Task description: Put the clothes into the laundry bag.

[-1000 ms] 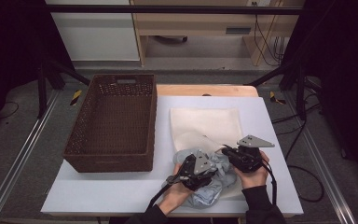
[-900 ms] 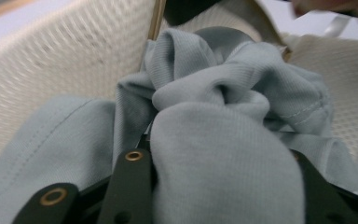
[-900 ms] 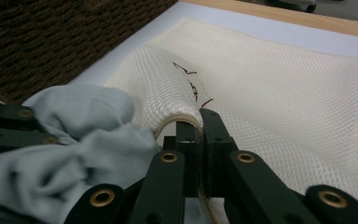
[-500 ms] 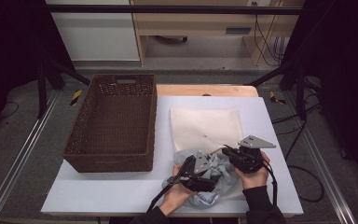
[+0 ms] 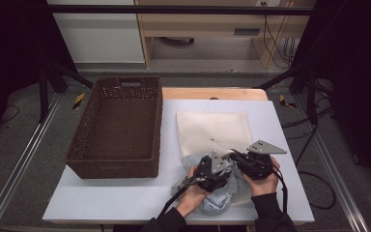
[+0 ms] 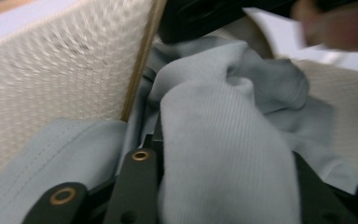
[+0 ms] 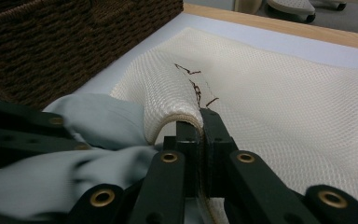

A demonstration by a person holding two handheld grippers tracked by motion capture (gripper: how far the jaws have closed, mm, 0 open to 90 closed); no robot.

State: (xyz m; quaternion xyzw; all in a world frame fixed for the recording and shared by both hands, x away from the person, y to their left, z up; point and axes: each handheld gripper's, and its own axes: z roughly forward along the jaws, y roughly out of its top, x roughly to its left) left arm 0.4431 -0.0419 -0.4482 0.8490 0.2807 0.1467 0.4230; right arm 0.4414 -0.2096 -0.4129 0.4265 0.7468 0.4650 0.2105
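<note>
My right tongs (image 7: pixel 200 140) pinch the cream mesh bag's (image 5: pixel 215 130) near edge up, while my left tongs (image 6: pixel 214 186), clamping the grey-blue garment (image 6: pixel 223 163), sit just left of that opening.

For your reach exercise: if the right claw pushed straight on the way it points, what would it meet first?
The right claw already pinches the cream mesh bag's raised edge. Straight on, it would probably slide over the bag's flat part; depth beyond is unclear.
</note>
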